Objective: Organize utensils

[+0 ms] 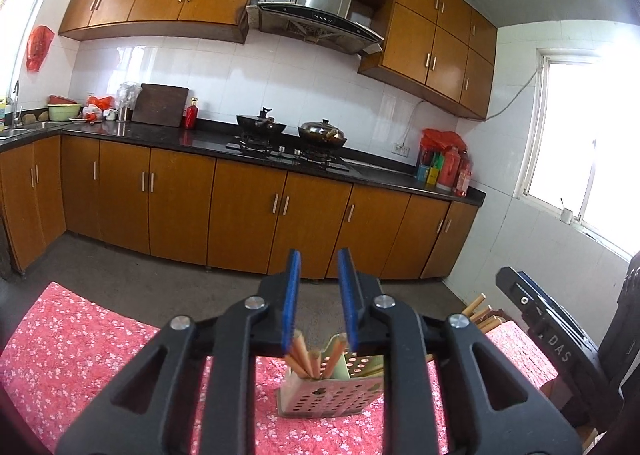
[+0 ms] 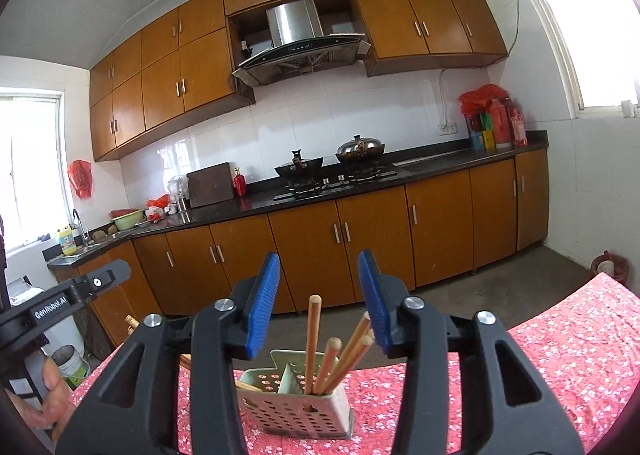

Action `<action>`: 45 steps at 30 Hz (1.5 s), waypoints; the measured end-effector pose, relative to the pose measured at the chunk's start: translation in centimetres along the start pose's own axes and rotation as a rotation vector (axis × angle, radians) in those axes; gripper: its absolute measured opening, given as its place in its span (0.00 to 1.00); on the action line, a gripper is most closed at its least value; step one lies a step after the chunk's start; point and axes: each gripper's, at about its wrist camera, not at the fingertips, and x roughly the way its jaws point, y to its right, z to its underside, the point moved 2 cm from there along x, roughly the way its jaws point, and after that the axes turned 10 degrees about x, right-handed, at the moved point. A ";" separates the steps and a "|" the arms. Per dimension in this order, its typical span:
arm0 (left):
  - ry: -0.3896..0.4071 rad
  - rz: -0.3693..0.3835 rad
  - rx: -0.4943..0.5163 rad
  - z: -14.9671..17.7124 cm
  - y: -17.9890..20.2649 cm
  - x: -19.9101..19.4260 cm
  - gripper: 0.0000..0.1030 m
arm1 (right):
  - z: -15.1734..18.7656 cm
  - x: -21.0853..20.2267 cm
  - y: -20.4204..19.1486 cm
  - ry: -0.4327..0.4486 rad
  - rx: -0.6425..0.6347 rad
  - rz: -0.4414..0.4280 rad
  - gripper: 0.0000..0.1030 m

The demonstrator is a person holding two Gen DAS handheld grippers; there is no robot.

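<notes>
Above the table's pink floral cloth (image 2: 580, 339), both sets of fingers stand parted and empty: left gripper (image 1: 319, 299) narrowly, right gripper (image 2: 319, 305) wider. Beneath them the perforated chopstick holder (image 2: 294, 403) keeps wooden chopsticks (image 2: 312, 339) in one compartment. Descending carelessly could knock the leaning sticks or tip the holder.

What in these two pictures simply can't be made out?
- Left wrist view: the perforated holder has its right side hidden behind the left gripper.
- Right wrist view: the loose chopsticks are mostly hidden behind the right gripper.
- Bottle labels: too small.
</notes>
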 end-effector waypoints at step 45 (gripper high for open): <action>-0.165 -0.202 0.171 21.5 1.4 -18.1 0.96 | 17.4 -17.1 1.3 -0.204 -0.194 0.217 0.98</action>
